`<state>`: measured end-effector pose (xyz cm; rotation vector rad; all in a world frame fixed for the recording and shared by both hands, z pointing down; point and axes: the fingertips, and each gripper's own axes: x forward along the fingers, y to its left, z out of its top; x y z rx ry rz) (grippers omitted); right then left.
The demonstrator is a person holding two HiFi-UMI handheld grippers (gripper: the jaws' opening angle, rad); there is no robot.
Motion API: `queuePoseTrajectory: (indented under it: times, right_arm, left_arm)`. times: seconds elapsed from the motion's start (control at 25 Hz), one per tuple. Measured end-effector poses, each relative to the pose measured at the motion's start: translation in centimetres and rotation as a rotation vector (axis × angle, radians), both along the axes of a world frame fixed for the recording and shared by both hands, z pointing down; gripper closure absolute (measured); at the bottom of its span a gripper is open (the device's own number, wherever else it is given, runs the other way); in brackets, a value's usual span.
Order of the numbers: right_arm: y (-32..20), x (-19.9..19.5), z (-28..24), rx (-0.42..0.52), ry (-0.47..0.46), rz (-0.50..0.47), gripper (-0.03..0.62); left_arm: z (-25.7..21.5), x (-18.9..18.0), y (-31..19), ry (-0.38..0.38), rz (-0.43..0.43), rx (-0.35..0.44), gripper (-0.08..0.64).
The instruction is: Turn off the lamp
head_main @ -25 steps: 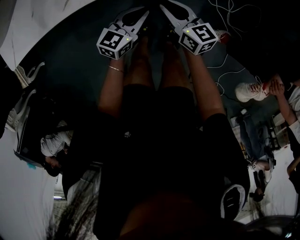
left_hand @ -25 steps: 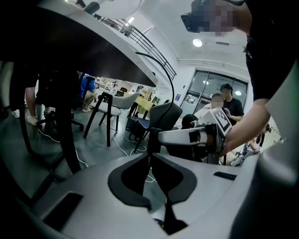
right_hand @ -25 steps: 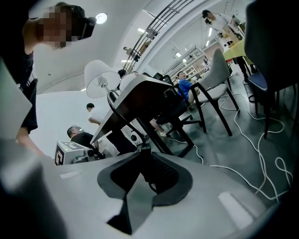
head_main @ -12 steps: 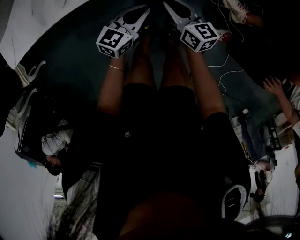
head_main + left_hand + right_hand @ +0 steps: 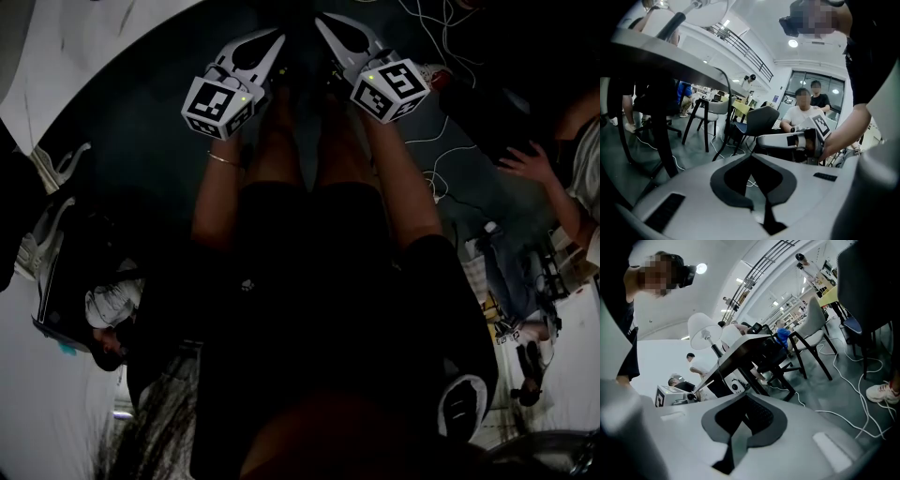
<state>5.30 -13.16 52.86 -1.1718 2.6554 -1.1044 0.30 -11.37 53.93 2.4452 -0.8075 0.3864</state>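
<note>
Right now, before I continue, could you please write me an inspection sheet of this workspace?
Surface: table, seen from below; its top is hidden.
Job's things: lamp on the table, untouched; lit or not, cannot tell.
Clutter: nothing seen.
Grippers: left hand-held gripper and right hand-held gripper both shut, empty.
Cables: white cables loose on the floor.
Surroundings: chairs, seated people.

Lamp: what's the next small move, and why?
Probably lift the right hand-held gripper toward the lamp: it stands on the table, above the gripper's line, and the jaws are shut on nothing.
</note>
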Motion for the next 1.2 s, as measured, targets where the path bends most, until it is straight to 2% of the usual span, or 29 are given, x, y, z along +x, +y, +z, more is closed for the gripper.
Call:
queuePoseTrajectory:
  times: [0.2,0.44,0.84,1.2]
  right_arm:
    - [1.1,-0.1,-1.5,0.021,-0.026,-0.019,0.592]
    - [1.6,-0.2,-5.8,0.064,-0.045,-0.061,0.592]
    - [2.0,-0.1,-13.0,0.124,-0.065,-0.096,0.592]
    - [1.9,-0.2,-16.8,0.183,-0.093,-0.140,0.592]
  left_arm:
    - [-0.9,0.5,0.6,0.005,0.017,0.033,0.554]
    - [-5.0,0.7,0.7,0.016,-0.012,0.062,0.554]
    - [-11.8,1.0,1.2,0.034,0.007,0.099,0.554]
    - [-15.3,1.2,0.1,0.026,-0.006,0.115,0.554]
